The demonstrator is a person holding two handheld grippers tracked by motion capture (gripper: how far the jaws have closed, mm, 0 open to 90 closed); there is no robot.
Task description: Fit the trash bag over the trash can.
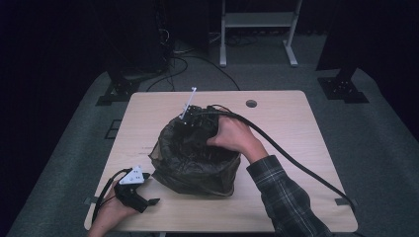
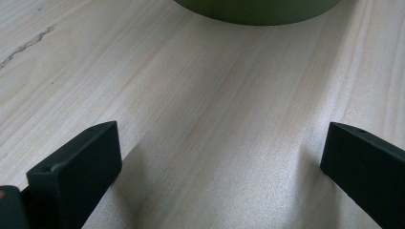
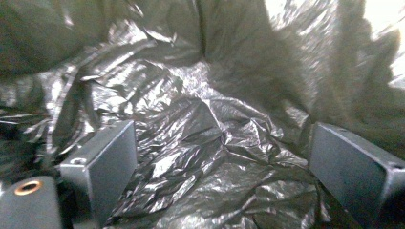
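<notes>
The right gripper reaches down into the mouth of a bin lined with a black plastic bag. Its jaws stand wide apart with nothing between them, crumpled liner just ahead and below. The bin sits mid-table, slightly left of centre. The left gripper rests on the wooden table at the near left corner, jaws also spread wide and empty, the bin's green base a little ahead of them. The liner lies directly under the right gripper, so that hand is far nearer; closing there would likely pinch the loose plastic.
</notes>
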